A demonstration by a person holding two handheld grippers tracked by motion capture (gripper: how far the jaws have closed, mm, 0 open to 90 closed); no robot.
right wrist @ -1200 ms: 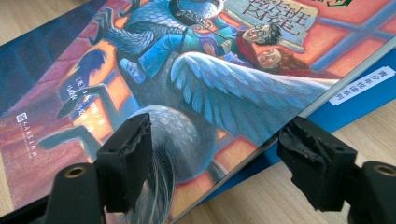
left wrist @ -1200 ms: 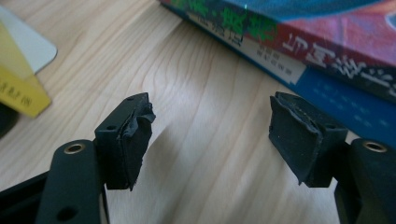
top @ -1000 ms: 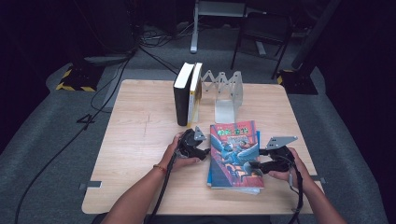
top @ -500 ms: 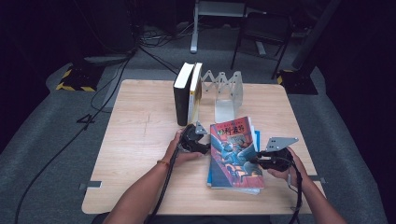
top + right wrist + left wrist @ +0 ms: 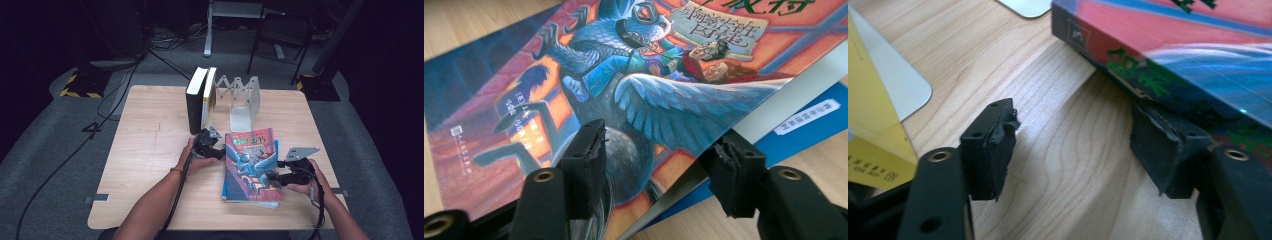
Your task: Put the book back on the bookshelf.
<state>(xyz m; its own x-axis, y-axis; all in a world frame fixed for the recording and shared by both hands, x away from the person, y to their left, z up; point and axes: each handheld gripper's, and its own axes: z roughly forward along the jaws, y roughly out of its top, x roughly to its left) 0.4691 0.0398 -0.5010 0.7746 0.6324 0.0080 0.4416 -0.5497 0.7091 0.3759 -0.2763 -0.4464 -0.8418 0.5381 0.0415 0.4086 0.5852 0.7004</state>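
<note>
Work in hand: we are working the red picture book (image 5: 252, 162) off the stack near the front right of the table (image 5: 150, 145), apparently to stand it with the upright books (image 5: 201, 100) at the metal book rack (image 5: 244, 97).
Book's place: it is lying flat, on top of a blue book (image 5: 809, 125), its spine facing our left hand.
Left gripper (image 5: 1073, 142): we are holding it released at the book's spine edge; its jaws have just been narrowing, with bare table between them and one pad right beside the spine.
Right gripper (image 5: 659, 160): we are keeping it unclenched; its jaws have just been reopening, one over the cover, the other below the page edge, neither pad pressing.
Risk, slipping: if we are pinching only the cover, it may be peeling open and the pages sagging.
Risk, dragging: the lower jaw may be catching the blue book and pulling it along.
Risk, toppling: swinging the book in carelessly, we may be knocking the upright books over.
</note>
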